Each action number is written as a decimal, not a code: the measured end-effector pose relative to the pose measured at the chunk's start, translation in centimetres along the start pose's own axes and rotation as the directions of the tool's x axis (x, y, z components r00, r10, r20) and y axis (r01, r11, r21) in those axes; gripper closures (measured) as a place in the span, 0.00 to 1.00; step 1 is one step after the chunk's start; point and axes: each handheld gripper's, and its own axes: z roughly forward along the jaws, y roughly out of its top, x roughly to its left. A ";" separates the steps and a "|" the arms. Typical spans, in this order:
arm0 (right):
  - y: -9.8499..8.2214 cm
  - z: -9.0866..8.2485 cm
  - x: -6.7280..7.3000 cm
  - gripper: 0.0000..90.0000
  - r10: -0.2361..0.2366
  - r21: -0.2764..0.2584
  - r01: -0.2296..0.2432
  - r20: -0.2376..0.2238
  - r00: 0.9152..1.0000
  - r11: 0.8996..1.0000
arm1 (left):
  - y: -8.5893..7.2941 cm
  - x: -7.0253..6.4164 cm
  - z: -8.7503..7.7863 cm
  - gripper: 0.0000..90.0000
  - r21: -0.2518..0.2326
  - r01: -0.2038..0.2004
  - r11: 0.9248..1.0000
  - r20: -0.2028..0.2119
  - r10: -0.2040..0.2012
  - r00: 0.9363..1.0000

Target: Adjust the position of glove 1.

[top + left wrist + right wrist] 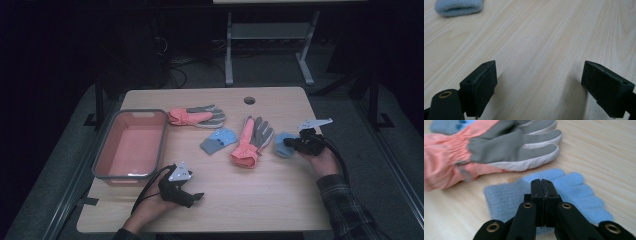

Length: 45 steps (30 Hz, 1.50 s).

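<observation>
The right gripper [541,182] is pinching the blue glove [574,187], lying at the table's right beside the pink-and-grey glove [506,150]. Its thin hold is risking a slip. The left gripper [539,82] is hovering spread and empty near the pink bin [130,145].

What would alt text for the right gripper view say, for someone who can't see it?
The right hand-held gripper has its two black jaws shut together over a flat light blue knit glove lying on a pale wooden table. Just beyond lies a pink and grey padded glove, fingers pointing right, with another light blue glove behind it.
</observation>
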 end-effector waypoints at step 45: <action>-1.1 0.8 17.4 0.98 -0.253 0.014 0.275 -0.350 0.902 0.961 | 0.0 0.0 0.0 0.14 -0.001 -0.003 1.000 0.002 0.003 1.000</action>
